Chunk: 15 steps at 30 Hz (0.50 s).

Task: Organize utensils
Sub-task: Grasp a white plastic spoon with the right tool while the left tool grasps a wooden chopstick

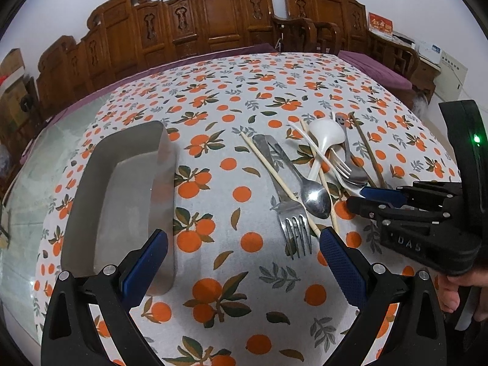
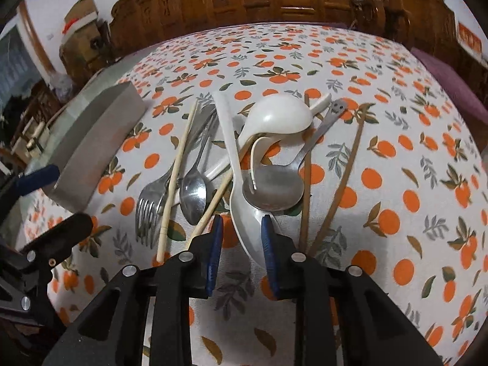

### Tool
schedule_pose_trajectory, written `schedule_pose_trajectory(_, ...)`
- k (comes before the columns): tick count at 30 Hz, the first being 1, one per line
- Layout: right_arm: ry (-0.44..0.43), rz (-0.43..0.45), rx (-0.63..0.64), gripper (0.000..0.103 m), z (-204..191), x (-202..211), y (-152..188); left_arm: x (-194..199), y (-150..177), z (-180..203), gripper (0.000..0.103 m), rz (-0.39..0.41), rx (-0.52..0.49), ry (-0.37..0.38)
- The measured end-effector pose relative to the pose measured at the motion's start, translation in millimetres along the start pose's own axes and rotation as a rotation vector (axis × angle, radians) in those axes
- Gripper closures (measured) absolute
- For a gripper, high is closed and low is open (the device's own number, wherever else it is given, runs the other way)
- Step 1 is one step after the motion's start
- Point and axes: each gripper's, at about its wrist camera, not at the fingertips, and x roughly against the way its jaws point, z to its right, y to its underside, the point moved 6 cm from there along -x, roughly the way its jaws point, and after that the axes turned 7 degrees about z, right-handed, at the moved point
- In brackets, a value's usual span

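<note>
Blue ribbed pads on black plastic fingers fill the bottom of our right wrist view: our right tool [image 2: 241,228] has its jaws narrowed around the bowl of a white plastic spoon [image 2: 244,213], which sits between them; we cannot tell whether the pads press on it. Its long flat handle runs away toward the far side of the pile.

Just beyond it lies a wide, dull steel spoon [image 2: 274,186] with a small face cut into its handle tip, a white plastic fork resting in its bowl, and a glossy white ladle [image 2: 280,116] lying across the top. To the right, two slim brown chopsticks [image 2: 344,180] lie nearly parallel. To the left are a pale chopstick [image 2: 175,180], a polished teaspoon [image 2: 192,195] and a steel fork [image 2: 148,207], all on the worktop's orange-print cloth [image 2: 396,122].

Our left tool [image 1: 244,253] hangs released, jaws wide apart, with nothing between them. A rounded rectangular grey metal tray [image 1: 119,189] with matte walls sits left of the pile, well apart from it.
</note>
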Motion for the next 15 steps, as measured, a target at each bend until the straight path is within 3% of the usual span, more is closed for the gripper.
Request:
schedule_pose_trajectory(4,0.027,0.003,0.044,0.079,-1.4,-0.8,0.3,-4.0,4.3,0.5,0.007,-0.01,0.007,0.001)
schedule_pose_trajectory(6,0.04,0.005,0.049,0.089,0.3,-1.1,-0.1,-5.6,6.7,1.5,0.007,-0.016,0.011,0.006)
schedule_pose_trajectory(10,-0.001,0.028,0.034,0.096,-0.9,5.7,-5.2,-8.5,10.3,6.1,0.008,-0.023,0.023,0.028)
schedule_pose_trajectory(15,-0.043,0.064,0.008,0.096,0.7,18.8,-12.1,-8.9,14.4,23.7,0.025,-0.023,0.023,0.085)
